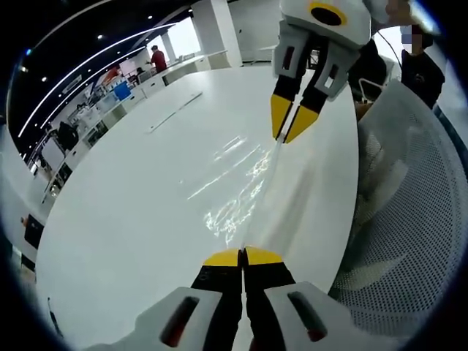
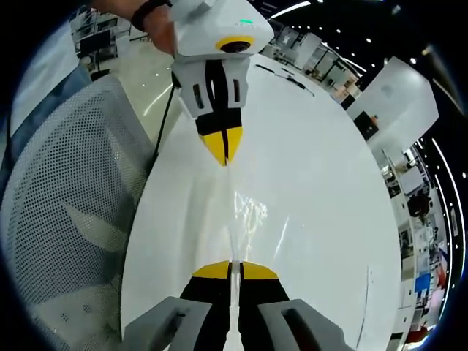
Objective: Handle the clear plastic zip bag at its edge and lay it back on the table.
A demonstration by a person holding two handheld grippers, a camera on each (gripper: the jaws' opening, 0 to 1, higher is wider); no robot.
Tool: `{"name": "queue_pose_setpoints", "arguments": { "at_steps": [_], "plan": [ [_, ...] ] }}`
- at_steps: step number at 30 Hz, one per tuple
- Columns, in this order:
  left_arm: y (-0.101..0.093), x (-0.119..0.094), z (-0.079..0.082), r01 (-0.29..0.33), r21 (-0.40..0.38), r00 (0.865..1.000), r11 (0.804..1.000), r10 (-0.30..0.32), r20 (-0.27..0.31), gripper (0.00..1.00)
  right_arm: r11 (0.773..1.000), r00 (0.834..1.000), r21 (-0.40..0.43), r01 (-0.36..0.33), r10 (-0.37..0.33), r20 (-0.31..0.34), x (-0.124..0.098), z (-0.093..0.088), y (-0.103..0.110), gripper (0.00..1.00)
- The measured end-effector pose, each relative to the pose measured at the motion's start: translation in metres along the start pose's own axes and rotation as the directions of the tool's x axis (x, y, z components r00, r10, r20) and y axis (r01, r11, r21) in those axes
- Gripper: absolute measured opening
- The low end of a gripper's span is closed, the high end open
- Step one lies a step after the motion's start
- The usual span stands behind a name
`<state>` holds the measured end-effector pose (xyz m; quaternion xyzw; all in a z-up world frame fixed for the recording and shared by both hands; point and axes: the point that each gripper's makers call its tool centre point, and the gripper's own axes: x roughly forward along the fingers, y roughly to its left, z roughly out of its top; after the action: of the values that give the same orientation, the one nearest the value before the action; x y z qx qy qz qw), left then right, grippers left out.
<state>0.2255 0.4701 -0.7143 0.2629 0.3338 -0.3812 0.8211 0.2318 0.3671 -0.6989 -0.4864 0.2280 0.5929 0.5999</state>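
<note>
White desk (image 1: 131, 219) lay under the clear bag (image 1: 252, 194); both grippers, left (image 1: 242, 257) and right (image 2: 235, 270), pinched its edges beside a mesh chair (image 1: 409, 219).

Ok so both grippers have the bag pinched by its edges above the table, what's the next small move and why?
Probably lower both grippers together toward the white table. The clear zip bag hangs stretched between the left gripper and the right gripper, each shut on an opposite edge, and it looks lifted rather than lying flat. Bringing it down level before releasing should lay it smoothly.
</note>
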Motion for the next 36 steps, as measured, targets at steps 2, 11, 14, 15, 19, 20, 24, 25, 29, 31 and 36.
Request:
{"name": "queue_pose_setpoints", "arguments": {
  "at_steps": [2, 11, 14, 15, 19, 20, 24, 25, 29, 31, 36],
  "plan": [
    [0.000, 0.000, -0.001, -0.001, -0.001, 1.000, 1.000, 0.001, -0.001, 0.00, 1.000, 1.000, 0.001, 0.000, 0.000, -0.001, 0.000, -0.001, 0.000, 0.00],
    [0.002, 0.000, -0.002, -0.005, -0.008, 1.000, 1.000, 0.005, -0.003, 0.00, 1.000, 1.000, 0.004, 0.006, -0.006, -0.006, -0.002, -0.005, 0.000, 0.00],
    [0.002, -0.001, -0.003, -0.005, -0.008, 1.000, 1.000, 0.005, -0.003, 0.00, 1.000, 1.000, 0.005, 0.007, -0.007, -0.008, -0.002, -0.006, 0.000, 0.00],
    [0.002, 0.000, -0.003, -0.005, -0.009, 1.000, 1.000, 0.004, -0.003, 0.00, 1.000, 1.000, 0.005, 0.008, -0.008, -0.009, -0.002, -0.006, 0.000, 0.00],
    [0.001, -0.001, -0.001, -0.004, -0.009, 1.000, 1.000, 0.004, -0.002, 0.00, 1.000, 1.000, 0.009, 0.009, -0.009, -0.010, -0.003, -0.007, 0.000, 0.00],
    [0.002, -0.002, -0.001, -0.006, -0.008, 1.000, 1.000, 0.006, -0.002, 0.00, 1.000, 1.000, 0.009, 0.010, -0.010, -0.010, -0.003, -0.007, 0.000, 0.00],
    [0.002, -0.002, -0.001, -0.007, -0.010, 1.000, 1.000, 0.007, -0.002, 0.00, 1.000, 1.000, 0.012, 0.011, -0.011, -0.010, -0.004, -0.008, 0.001, 0.00],
    [0.001, -0.003, -0.001, -0.006, -0.011, 1.000, 1.000, 0.006, -0.002, 0.00, 1.000, 1.000, 0.014, 0.012, -0.012, -0.010, -0.004, -0.008, 0.001, 0.00],
    [0.001, -0.003, -0.002, -0.007, -0.014, 1.000, 1.000, 0.007, -0.005, 0.00, 1.000, 1.000, 0.017, 0.011, -0.011, -0.014, -0.005, -0.011, 0.001, 0.00],
    [0.002, -0.003, -0.002, -0.005, -0.016, 1.000, 1.000, 0.005, 0.000, 0.00, 1.000, 1.000, 0.024, 0.011, -0.010, -0.013, -0.005, -0.012, 0.002, 0.00],
    [0.002, -0.002, -0.003, -0.006, -0.018, 1.000, 1.000, 0.006, -0.003, 0.00, 1.000, 1.000, 0.020, 0.013, -0.013, -0.017, -0.005, -0.012, 0.001, 0.00]
  ]
}}
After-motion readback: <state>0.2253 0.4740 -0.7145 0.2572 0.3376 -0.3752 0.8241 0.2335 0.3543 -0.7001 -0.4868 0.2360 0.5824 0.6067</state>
